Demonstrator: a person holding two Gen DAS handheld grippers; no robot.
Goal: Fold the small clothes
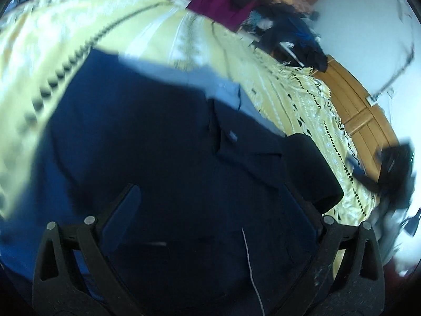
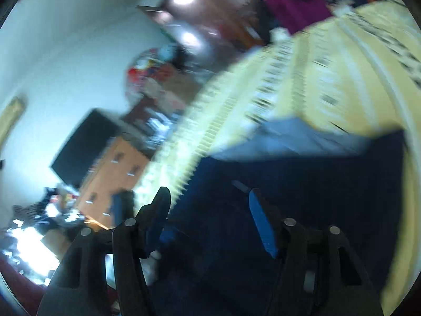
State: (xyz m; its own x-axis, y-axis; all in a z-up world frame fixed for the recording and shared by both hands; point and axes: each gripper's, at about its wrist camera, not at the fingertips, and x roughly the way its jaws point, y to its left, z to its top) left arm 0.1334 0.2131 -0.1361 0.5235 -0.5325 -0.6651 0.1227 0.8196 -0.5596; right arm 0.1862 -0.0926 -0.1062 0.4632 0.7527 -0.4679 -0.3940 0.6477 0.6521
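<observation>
navy shirt [image 1: 163, 137] (blurred), yellow bedspread [image 1: 79, 26], spread fingers [image 2: 260, 221]

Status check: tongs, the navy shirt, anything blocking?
Left tongs open, nothing gripped. Right tongs open, nothing between the pads. Navy shirt spread on the yellow bedspread, collar showing, fold not finished. Clothes pile at far edge, not blocking.

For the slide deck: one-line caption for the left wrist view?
Open left gripper above a dark navy shirt spread on a yellow patterned bedspread.
</observation>
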